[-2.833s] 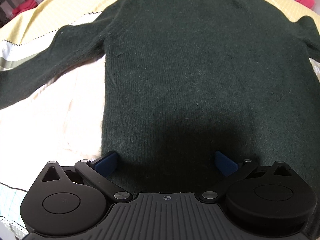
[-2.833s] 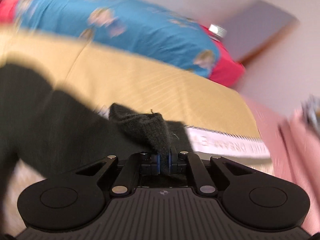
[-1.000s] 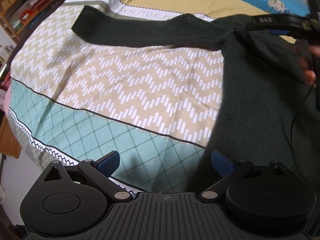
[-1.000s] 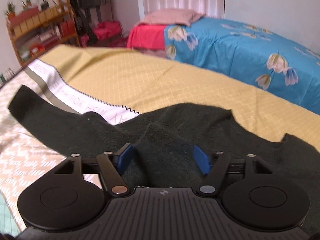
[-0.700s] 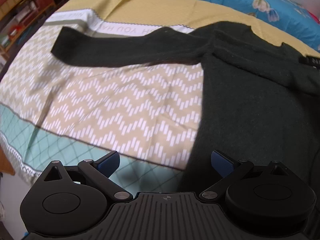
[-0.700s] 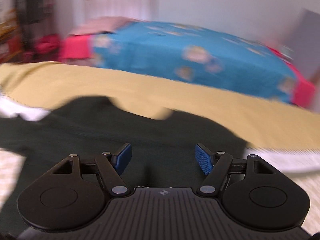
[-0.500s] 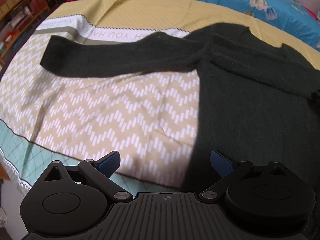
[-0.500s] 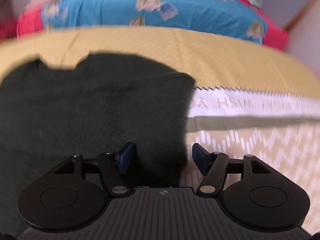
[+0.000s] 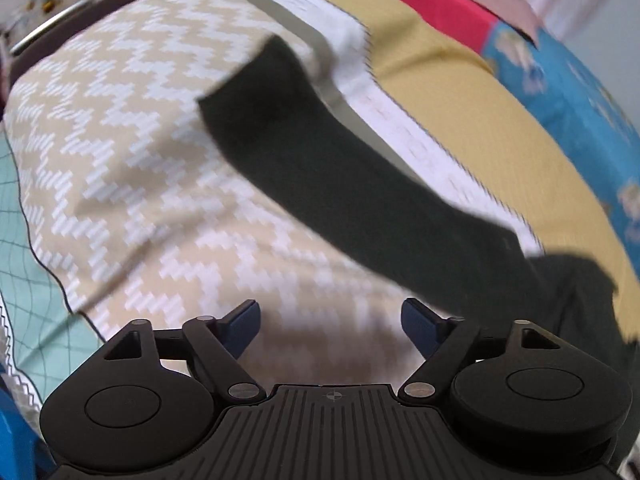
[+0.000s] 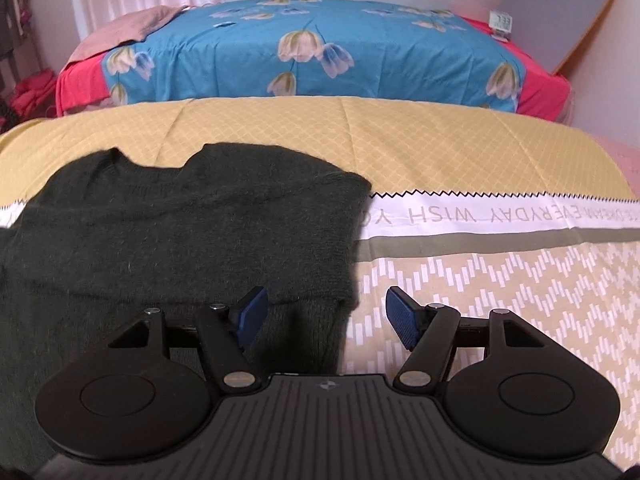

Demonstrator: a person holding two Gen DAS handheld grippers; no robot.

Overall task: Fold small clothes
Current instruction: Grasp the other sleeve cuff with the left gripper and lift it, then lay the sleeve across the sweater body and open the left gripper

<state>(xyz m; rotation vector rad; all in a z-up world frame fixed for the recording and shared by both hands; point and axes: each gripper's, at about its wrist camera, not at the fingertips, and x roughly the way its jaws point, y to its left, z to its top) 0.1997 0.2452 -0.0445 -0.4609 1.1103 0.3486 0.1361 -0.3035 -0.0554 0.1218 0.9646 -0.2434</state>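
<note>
Dark green knitted sweater (image 10: 180,232) is laid flat on the patterned bedspread (image 10: 500,280), neckline toward its yellow far edge; one sleeve (image 9: 340,168) is stretched out sideways. Left gripper (image 9: 332,322) and right gripper (image 10: 322,314) are both spread apart, nothing clamped.

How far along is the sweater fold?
Early. Done: one sleeve looks folded across the dark sweater, flat on the bedspread. In hand: nothing; the left tongs and right tongs are both open and empty. Left: the other sleeve lies stretched out, and the body is not yet folded.
</note>
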